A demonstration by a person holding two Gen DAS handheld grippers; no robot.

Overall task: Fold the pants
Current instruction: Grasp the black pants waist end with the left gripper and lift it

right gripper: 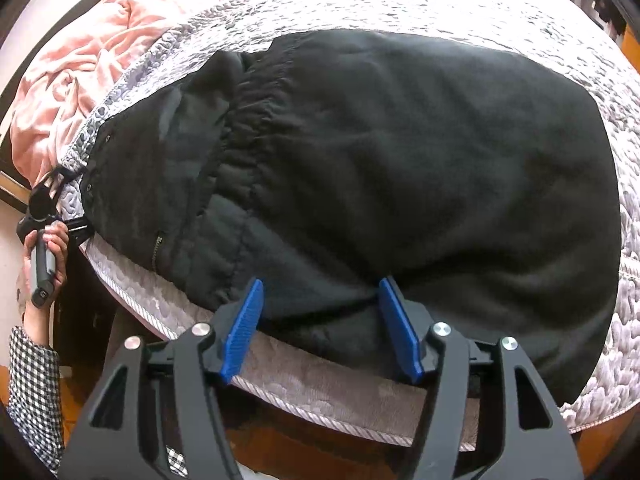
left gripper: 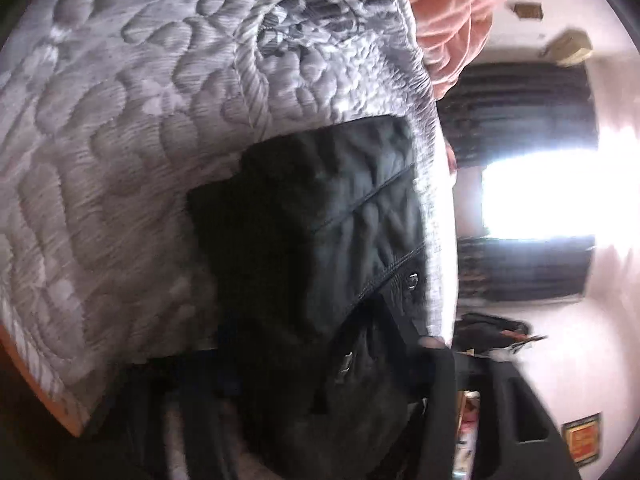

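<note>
Black pants lie folded on the bed, near edge overhanging the side. Right gripper jaws spread astride that edge, pads not pressing. Left gripper at the waist corner; we can't tell its jaw state. We'd worry about slippery fabric sliding off or the fold bunching under uneven pulls. Quilted grey mattress, pink blanket, bright window.

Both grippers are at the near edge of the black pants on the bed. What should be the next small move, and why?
Probably close the right gripper on the pants. Its blue fingers stand apart with the near hem bunched between them, not yet pinched. The left gripper is already at the waist end by the mattress edge, so a lift needs both ends gripped.
</note>
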